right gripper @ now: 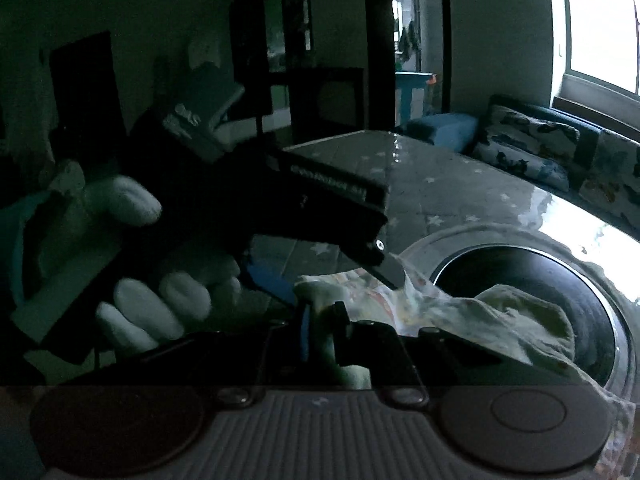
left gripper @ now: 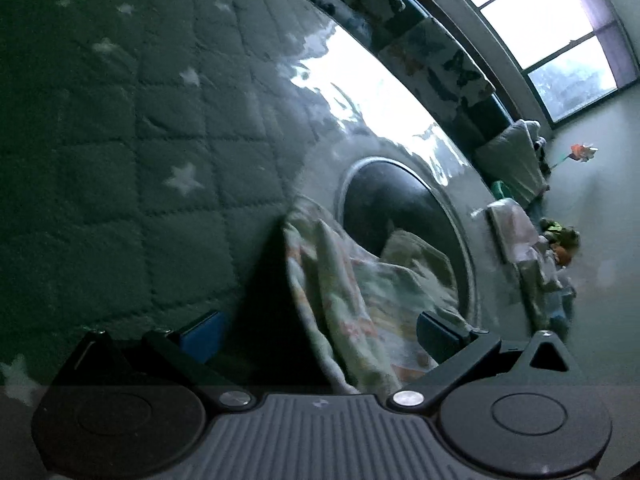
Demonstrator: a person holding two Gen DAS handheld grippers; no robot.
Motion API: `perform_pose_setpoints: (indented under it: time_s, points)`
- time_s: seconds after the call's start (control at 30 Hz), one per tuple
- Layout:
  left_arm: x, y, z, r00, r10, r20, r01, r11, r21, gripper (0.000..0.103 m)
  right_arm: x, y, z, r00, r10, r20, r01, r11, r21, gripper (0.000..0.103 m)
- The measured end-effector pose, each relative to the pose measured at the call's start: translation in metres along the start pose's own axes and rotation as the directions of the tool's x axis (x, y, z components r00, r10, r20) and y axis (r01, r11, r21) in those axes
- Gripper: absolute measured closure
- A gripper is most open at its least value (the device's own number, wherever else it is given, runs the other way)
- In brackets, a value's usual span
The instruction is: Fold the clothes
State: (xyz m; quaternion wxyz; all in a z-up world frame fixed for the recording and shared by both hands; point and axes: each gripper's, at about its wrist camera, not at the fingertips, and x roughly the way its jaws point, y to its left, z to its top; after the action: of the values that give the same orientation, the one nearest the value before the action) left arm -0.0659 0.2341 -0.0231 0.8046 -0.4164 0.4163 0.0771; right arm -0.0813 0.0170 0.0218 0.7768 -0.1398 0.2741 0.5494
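1. The right hand-held gripper (right gripper: 320,320) stands with its jaws drawn narrow, pinching an edge of the pale printed garment (right gripper: 460,312) at lower centre of the right wrist view.
2. The left hand-held gripper (left gripper: 316,334) stands wide. The garment passes between its fingers in the left wrist view, but the pads do not press on it. In the right wrist view a white-gloved hand (right gripper: 160,304) carries this tool at left of frame.
3. The garment lies bunched at lower centre of both views, draped partly over a dark round inset (left gripper: 384,208) in the glossy table (left gripper: 400,120). A quilted star-print mat (left gripper: 140,120) covers the table's left part.
4. Step in hand, as judged: picking up and spreading the garment; no fold is made yet.
5. Next move, as judged: the left tool must close on a second edge, well apart from the first, so that the cloth can be stretched flat.
6. Count: two hand-held grippers; one garment in work; one gloved hand visible; one stack of folded cloth (left gripper: 516,232) at right of the left wrist view, number of pieces not readable.
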Motion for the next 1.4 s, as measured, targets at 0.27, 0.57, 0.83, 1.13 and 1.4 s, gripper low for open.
perform_pose_setpoints:
  time_s: [0.27, 0.57, 0.83, 1.13, 1.4]
  points:
    - [0.020, -0.011, 0.005, 0.990, -0.106, -0.089, 0.104, 0.994, -0.033, 0.025, -0.011, -0.008, -0.003, 0.999, 0.030, 0.046, -0.031, 0.999, 0.038, 0.099]
    - [0.019, 0.006, 0.007, 0.990, -0.101, -0.094, 0.098, 0.994, -0.040, 0.072, -0.016, -0.023, -0.012, 0.999, -0.010, 0.032, 0.008, 0.998, 0.064, 0.096]
    - [0.013, 0.001, -0.002, 0.998, -0.058, -0.040, 0.060, 0.996, 0.059, 0.082, -0.040, -0.073, -0.029, 0.983, -0.185, 0.007, 0.180, 0.967, 0.181, 0.058]
    - [0.012, -0.017, -0.016, 0.999, -0.030, 0.020, 0.025, 0.973, 0.229, 0.080, -0.064, -0.145, -0.082, 0.915, -0.392, -0.098, 0.399, 0.837, 0.374, 0.045]
    - [0.015, -0.020, -0.018, 0.999, -0.030, 0.023, 0.023, 0.967, 0.255, 0.074, -0.069, -0.170, -0.109, 0.891, -0.436, -0.125, 0.441, 0.766, 0.468, 0.041]
